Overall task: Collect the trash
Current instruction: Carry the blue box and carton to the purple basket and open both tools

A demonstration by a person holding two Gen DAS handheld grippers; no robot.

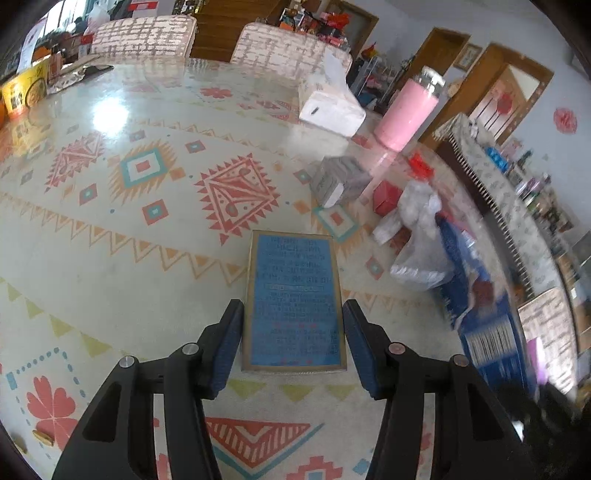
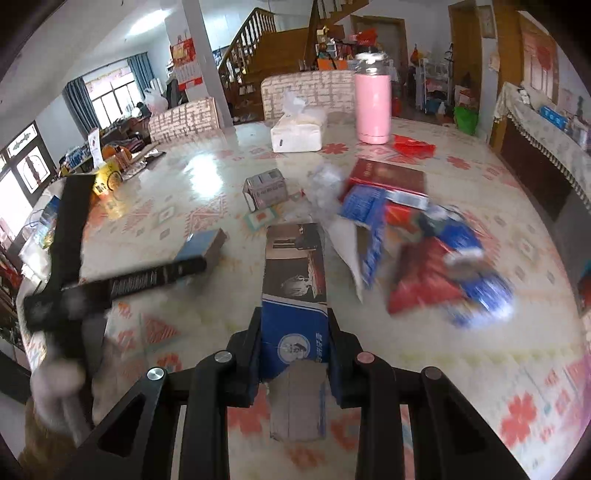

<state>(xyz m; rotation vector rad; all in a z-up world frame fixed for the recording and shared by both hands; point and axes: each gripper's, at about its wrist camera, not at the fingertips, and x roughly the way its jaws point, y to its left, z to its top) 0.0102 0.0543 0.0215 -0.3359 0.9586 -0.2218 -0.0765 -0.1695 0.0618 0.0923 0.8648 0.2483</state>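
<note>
A flat blue box (image 1: 295, 299) with a tan rim lies on the patterned tablecloth (image 1: 110, 258). My left gripper (image 1: 293, 314) straddles it, the pads against its long sides. In the right wrist view the same blue box (image 2: 201, 243) sits left of centre with a dark finger of the left gripper beside it. My right gripper (image 2: 295, 332) is shut on a flattened blue-and-black carton (image 2: 295, 266), which sticks out forward over the table. Right of it lies a blurred heap of blue and red wrappers (image 2: 443, 266) and clear plastic (image 2: 325, 184).
A small grey box (image 2: 266, 188), a red book-like box (image 2: 388, 175), a tissue pack (image 2: 295, 134) and a pink bottle (image 2: 372, 107) stand farther back. A yellow box (image 1: 26, 92) sits at the far left edge. Two chairs (image 1: 147, 35) line the far side. A gloved hand (image 2: 55, 373) holds the left gripper.
</note>
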